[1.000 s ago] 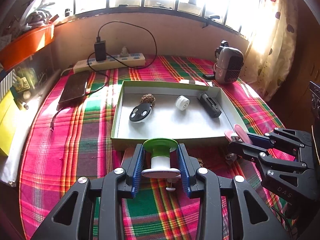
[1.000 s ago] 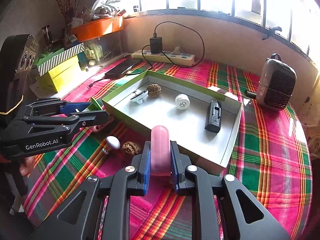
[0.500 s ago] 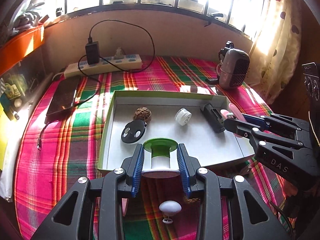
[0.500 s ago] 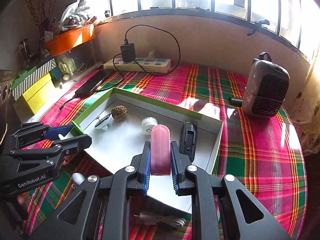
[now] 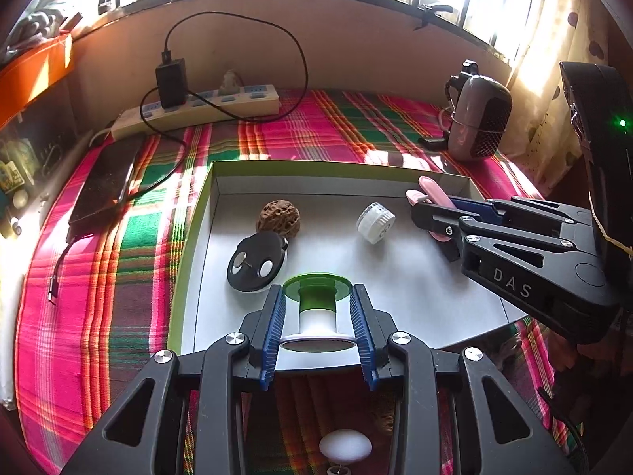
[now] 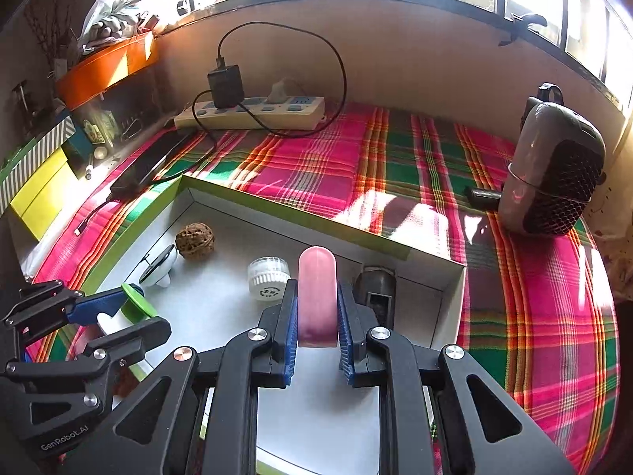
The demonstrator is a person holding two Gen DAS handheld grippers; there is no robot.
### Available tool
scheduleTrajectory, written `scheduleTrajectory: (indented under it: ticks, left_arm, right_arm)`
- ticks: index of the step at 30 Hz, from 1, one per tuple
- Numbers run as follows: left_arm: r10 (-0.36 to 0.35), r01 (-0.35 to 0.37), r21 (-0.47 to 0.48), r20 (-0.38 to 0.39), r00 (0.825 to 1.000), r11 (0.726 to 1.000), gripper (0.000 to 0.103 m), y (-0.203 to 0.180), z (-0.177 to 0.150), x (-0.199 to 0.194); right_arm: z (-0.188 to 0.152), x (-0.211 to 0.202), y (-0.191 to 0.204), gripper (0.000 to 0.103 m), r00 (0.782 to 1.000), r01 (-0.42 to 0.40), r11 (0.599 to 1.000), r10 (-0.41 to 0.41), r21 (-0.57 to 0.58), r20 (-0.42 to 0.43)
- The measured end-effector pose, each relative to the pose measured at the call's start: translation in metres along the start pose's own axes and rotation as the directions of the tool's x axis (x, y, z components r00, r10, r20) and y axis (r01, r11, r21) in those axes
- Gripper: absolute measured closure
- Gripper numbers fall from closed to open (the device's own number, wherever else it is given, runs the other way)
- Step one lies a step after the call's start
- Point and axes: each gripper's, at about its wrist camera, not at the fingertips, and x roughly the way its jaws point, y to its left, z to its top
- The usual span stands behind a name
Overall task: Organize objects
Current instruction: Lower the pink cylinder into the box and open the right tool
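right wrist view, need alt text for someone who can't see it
The right gripper clamps an upright pink capsule over a shallow white tray on a plaid cloth. The tray holds a walnut and a white cap; the left gripper carries a green-topped spool.

Both cams ride on the grippers, looking forward and steeply down along the fingers, close over the tray (image 5: 190,237) (image 6: 395,245). Left view faces the window wall from the tray's near edge; right view sits over its right end. Each catches the other gripper, plus the power strip (image 5: 198,113) (image 6: 253,114).
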Motion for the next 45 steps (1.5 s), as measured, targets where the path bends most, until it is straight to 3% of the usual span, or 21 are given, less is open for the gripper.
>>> scheduleTrajectory:
  ticks: [41, 45]
  left_arm:
    - [0.051, -0.051, 0.008, -0.047, 0.998, 0.999, 0.071, 0.003, 0.002, 0.019]
    - [0.05, -0.05, 0.005, -0.046, 0.998, 0.999, 0.071, 0.003, 0.002, 0.018]
  right_arm:
    - [0.002, 0.028, 0.004, 0.084, 0.998, 0.024, 0.999, -0.026, -0.024, -0.049]
    - [0.002, 0.028, 0.006, 0.079, 0.998, 0.036, 0.999, -0.037, -0.031, -0.046]
